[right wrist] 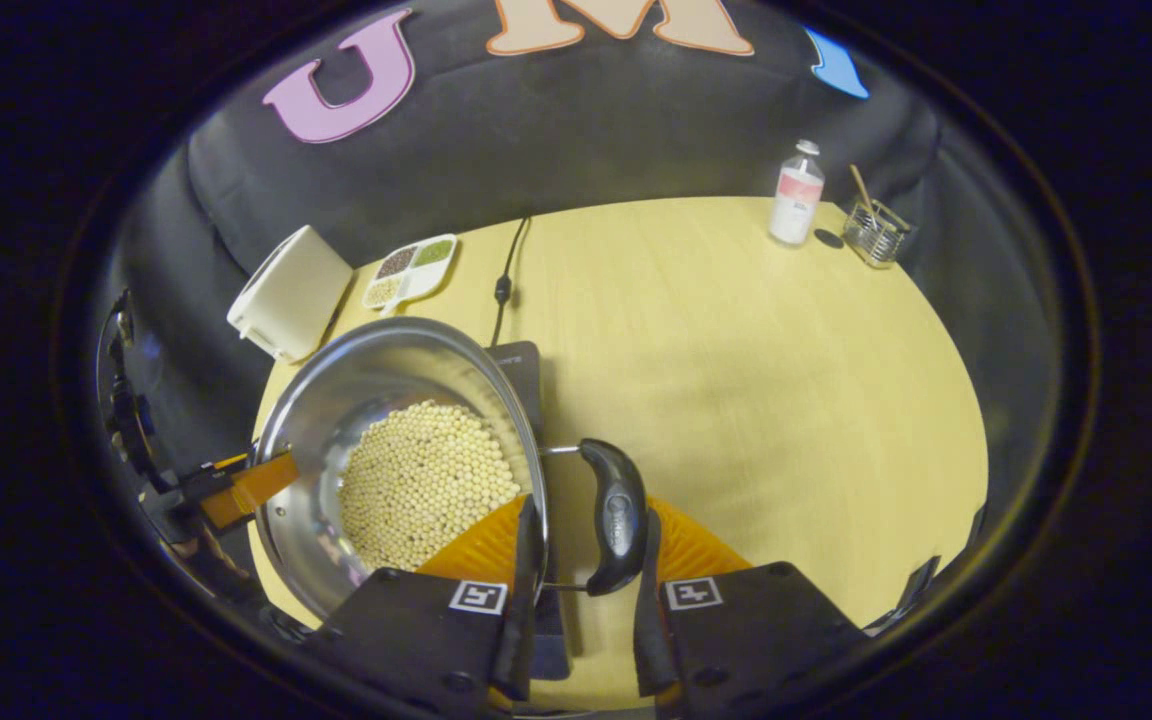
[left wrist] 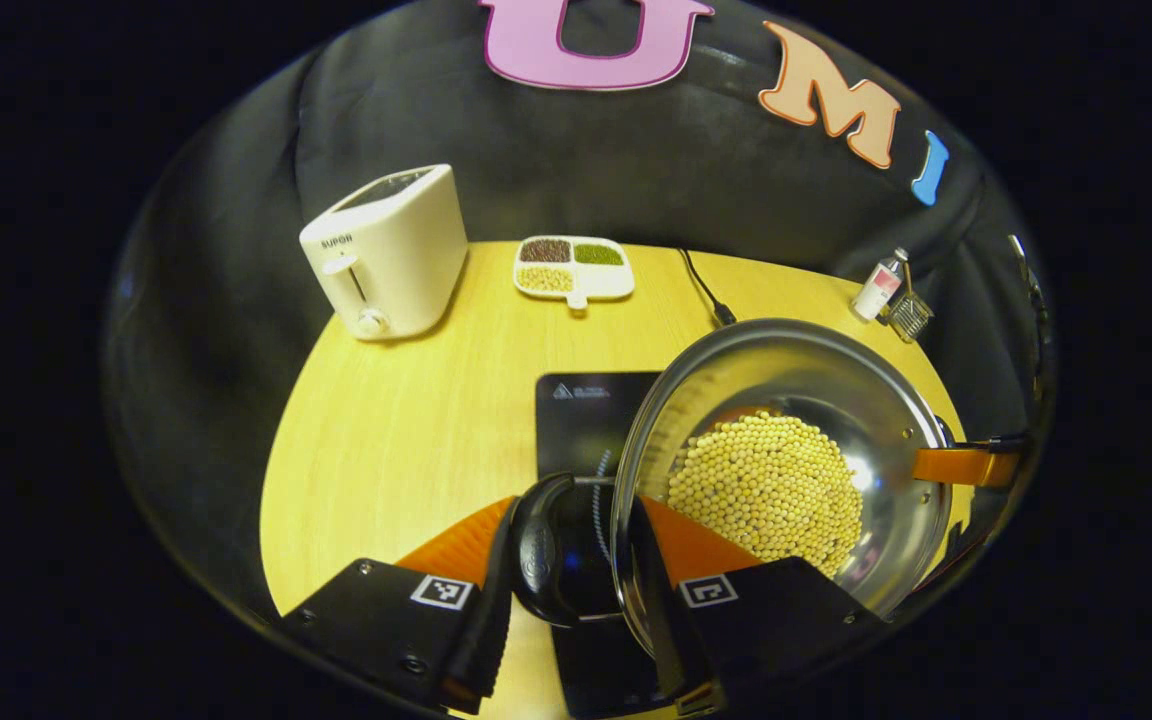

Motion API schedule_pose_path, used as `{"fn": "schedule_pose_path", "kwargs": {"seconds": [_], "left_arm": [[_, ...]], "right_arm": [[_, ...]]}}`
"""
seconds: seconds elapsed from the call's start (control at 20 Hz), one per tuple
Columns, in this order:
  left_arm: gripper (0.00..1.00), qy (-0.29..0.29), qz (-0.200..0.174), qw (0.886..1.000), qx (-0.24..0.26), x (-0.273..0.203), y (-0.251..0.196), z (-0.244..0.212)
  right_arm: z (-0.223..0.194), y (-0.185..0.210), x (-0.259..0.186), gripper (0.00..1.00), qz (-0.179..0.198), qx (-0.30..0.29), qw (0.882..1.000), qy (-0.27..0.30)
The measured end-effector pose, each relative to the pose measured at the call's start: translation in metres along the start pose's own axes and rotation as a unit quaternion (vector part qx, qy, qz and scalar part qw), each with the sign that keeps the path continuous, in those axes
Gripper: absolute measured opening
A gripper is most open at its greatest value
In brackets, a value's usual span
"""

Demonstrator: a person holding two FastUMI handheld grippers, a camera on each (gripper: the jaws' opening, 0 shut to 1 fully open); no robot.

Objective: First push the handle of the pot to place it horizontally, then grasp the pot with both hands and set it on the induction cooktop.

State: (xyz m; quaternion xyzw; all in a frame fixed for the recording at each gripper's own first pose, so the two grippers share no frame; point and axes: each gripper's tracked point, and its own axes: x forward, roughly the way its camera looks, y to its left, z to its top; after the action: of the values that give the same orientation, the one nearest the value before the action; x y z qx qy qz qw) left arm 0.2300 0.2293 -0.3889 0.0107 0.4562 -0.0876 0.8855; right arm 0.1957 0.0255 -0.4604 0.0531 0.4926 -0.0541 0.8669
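Steel pot (left wrist: 786, 450) held by both grippers above cooktop (left wrist: 586, 410).

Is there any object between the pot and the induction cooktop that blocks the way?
Nothing visible does. The pot, gripped at both handles, hangs partly over the induction cooktop, whose visible surface is bare.

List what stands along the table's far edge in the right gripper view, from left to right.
Toaster → divided dish → black cable → bottle → wire holder.
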Motion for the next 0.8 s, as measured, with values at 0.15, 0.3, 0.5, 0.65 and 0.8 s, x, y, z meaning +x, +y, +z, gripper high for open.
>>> {"fn": "schedule_pose_path", "kwargs": {"seconds": [0.15, 0.3, 0.5, 0.65, 0.8], "left_arm": [[0.62, -0.010, 0.006, 1.000, 0.015, -0.001, 0.011, 0.003], [0.65, -0.018, 0.017, 0.999, 0.029, 0.004, 0.019, 0.008], [0.68, -0.021, 0.025, 0.999, 0.041, 0.008, 0.020, 0.014], [0.72, -0.029, 0.036, 0.999, 0.026, 0.006, 0.021, 0.015], [0.72, -0.042, 0.045, 0.998, 0.021, -0.004, 0.022, 0.017]], "right_arm": [[-0.001, 0.007, 0.001, 0.42, 0.003, 0.009, 1.000, 0.003], [0.001, 0.010, 0.003, 0.42, 0.002, 0.015, 1.000, 0.002], [-0.003, 0.011, 0.001, 0.46, 0.001, 0.019, 1.000, 0.010], [-0.003, 0.012, -0.001, 0.47, 0.007, 0.028, 1.000, 0.010], [0.008, 0.018, -0.002, 0.52, 0.025, 0.053, 0.998, -0.019]]}}
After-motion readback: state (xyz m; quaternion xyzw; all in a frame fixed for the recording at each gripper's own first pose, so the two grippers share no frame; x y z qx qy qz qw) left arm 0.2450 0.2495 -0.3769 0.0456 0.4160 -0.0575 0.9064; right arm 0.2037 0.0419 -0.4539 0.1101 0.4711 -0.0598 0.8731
